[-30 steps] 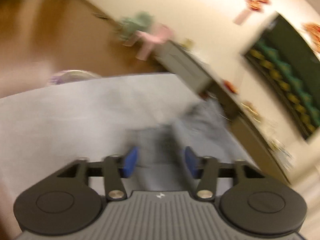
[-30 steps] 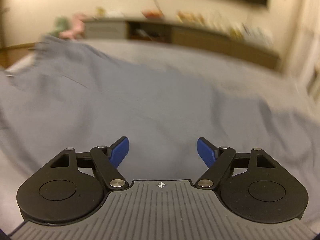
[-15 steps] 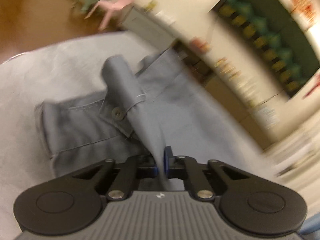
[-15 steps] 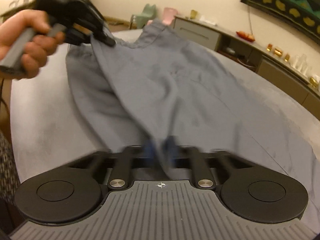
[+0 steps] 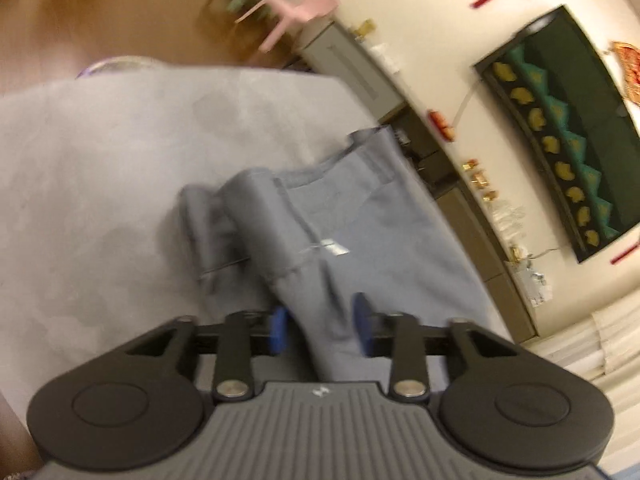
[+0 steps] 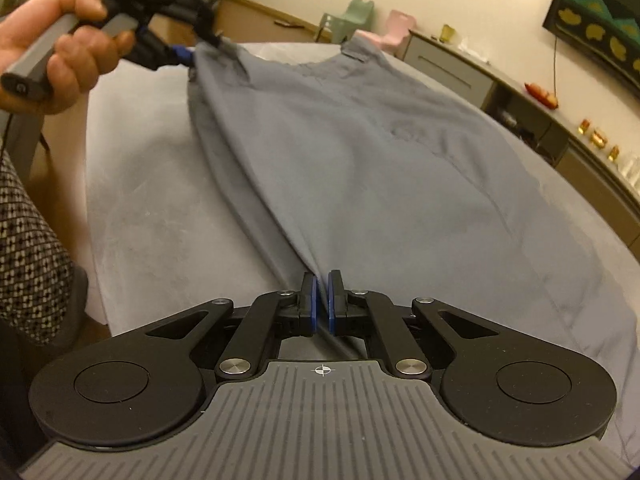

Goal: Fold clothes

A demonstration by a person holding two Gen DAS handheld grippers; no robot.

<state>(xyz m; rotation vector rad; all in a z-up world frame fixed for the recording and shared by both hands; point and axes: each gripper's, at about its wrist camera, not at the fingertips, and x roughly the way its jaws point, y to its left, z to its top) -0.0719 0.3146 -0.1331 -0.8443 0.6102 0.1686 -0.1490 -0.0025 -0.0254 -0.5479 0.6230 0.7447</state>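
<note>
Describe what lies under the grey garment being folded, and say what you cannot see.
Under the grey garment lies a pale grey cloth-covered table, visible around its edges. The part of the table beneath the garment is covered, so anything there cannot be seen.

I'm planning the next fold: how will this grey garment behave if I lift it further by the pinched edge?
Likely floppy: the grey garment sags and creases away from the right claw rather than holding shape. Probably light for its size, since a thin pinch seems to lift its edge. It may drag rather than slide on the table cover, which looks napped.
</note>
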